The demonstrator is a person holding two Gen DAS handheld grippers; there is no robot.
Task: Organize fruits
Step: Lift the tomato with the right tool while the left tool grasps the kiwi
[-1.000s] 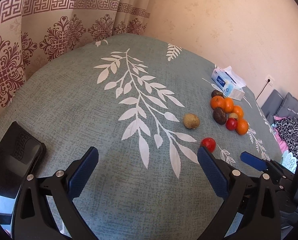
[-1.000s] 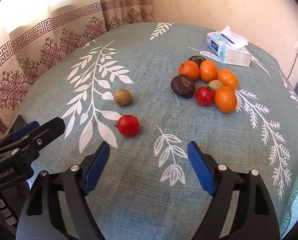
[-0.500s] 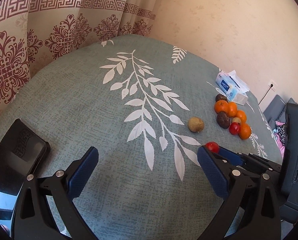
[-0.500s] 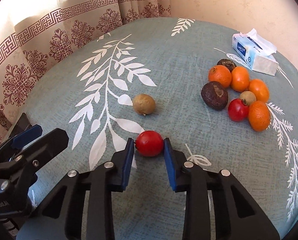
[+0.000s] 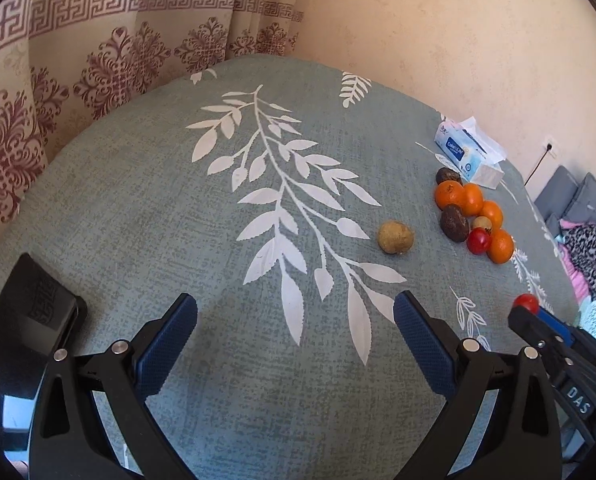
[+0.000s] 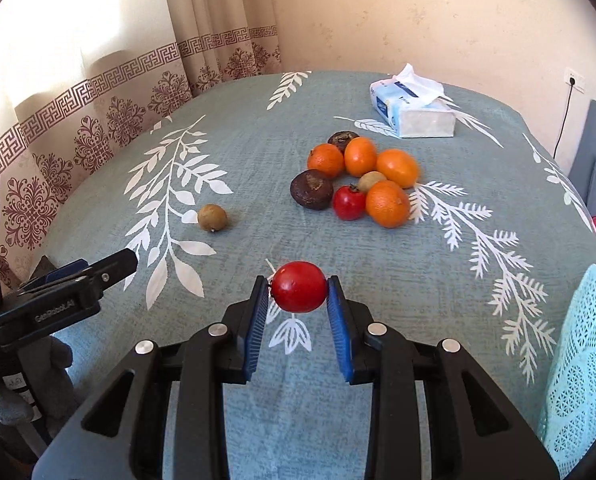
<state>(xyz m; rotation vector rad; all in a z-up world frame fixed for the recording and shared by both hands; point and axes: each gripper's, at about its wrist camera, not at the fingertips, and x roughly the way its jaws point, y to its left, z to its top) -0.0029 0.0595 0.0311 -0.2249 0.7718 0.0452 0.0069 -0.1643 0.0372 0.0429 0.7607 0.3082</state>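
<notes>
Right gripper (image 6: 298, 300): it is squeezing a red tomato (image 6: 299, 287) between its two blue pads, one pad on each side. The tomato is hanging just above the table (image 6: 377, 272), near the front edge.
Left gripper (image 5: 295, 330): its fingers are standing wide apart with nothing between them. It is hanging over the front part of the table, on the left side.
Fruit pile (image 6: 357, 180): four oranges, two dark brown fruits, one small tan fruit and one more red tomato are sitting close together, many of them touching. The pile is lying toward the back right of the table.
Lone brown fruit (image 6: 212, 217): it is sitting by itself on the cloth, to the left of the pile and well apart from it.
Tissue box (image 6: 415, 110): it is sitting behind the pile, near the back edge of the table.
Black phone (image 5: 30, 320): it is lying at the front left edge of the table.
</notes>
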